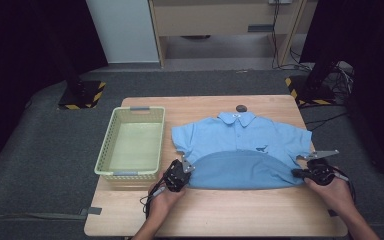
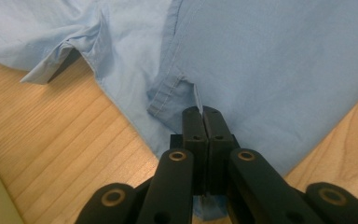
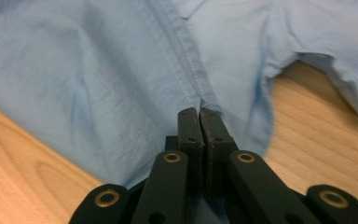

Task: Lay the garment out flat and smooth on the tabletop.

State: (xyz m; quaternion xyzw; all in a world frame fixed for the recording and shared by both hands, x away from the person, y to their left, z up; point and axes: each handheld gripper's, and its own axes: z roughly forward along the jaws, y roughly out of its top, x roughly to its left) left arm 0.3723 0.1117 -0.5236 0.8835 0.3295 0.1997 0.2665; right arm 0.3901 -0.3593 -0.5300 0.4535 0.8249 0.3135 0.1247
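- Shirt (image 1: 240, 137) lay flat on the worktop (image 1: 220, 210), collar at the far side, front up, small dark whale logo on the chest.
- Bottom hem was folded up over the body, so a darker blue curved panel (the shirt's back side) covered the lower half.
- Left tool (image 1: 180, 170) sat at the near-left corner of that fold. Left gripper view: jaws pressed together on the fabric (image 2: 261, 60), a thin white edge of cloth sticking up between the tips, more blue cloth showing below the jaws.
- Right tool (image 1: 302, 173) sat at the near-right corner of the fold, person's hand (image 1: 336, 192) behind it. Right gripper view: jaws closed tight on the stitched hem (image 3: 182, 51), cloth running off both sides.
- Both sleeves were spread out; left sleeve cuff (image 2: 46, 67) lifted slightly off the wood, right sleeve (image 3: 326, 60) rested on the wood beside the pinched hem.
- Pale yellow-green basket (image 1: 105, 150) stood on the worktop left of the shirt, near it but not touching, just beyond the left tool.
- Small dark round object (image 1: 241, 108) lay on the worktop just past the collar (too small to identify).
- Near strip of the worktop in front of the fold was bare wood.
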